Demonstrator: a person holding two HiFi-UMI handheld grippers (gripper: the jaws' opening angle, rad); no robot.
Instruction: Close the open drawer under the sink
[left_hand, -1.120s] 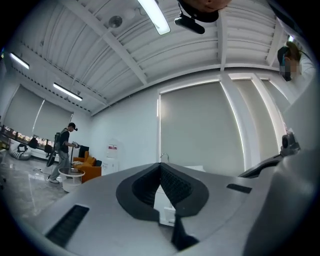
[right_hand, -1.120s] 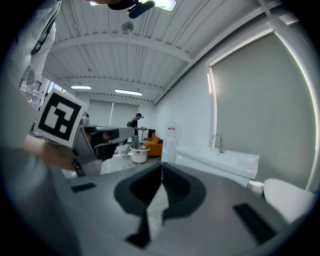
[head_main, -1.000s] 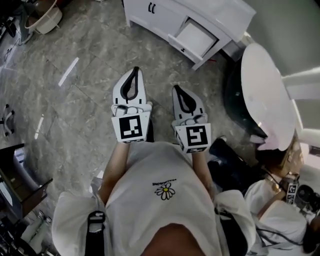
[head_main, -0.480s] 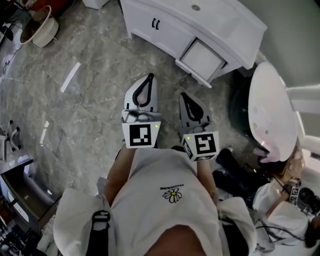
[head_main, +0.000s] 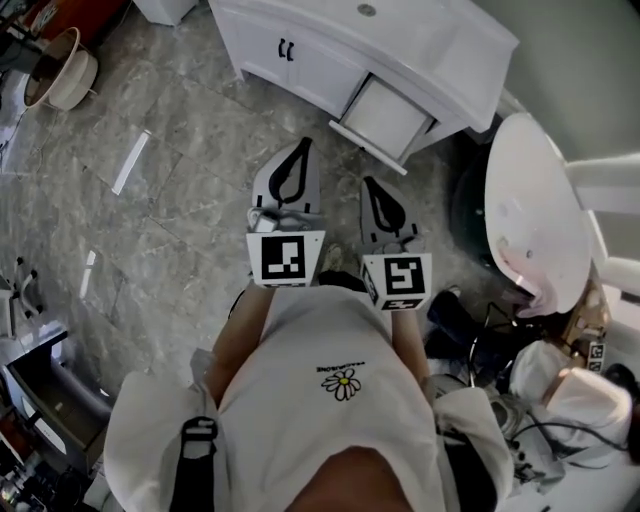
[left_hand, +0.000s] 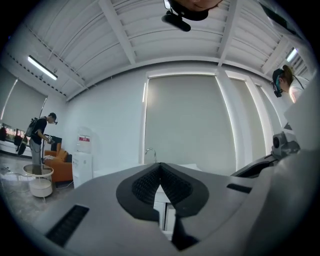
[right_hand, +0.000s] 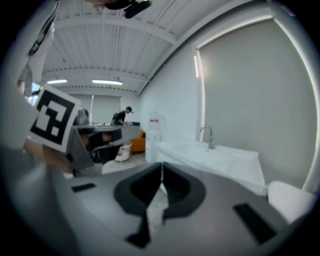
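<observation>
Both tools are pressed together, with nothing between the jaws. The left tool (head_main: 298, 150) and right tool (head_main: 373, 188) are held side by side, pointing toward the far cabinet (head_main: 295, 65), and neither touches it. The drawer (head_main: 378, 118) stands pulled out under the sink (head_main: 430, 40), just beyond the right tool, with a strip of floor (head_main: 180, 200) between. As I judge it, 0 of the task is done. The tools are near the drawer, but the push on its front is all left to do.
</observation>
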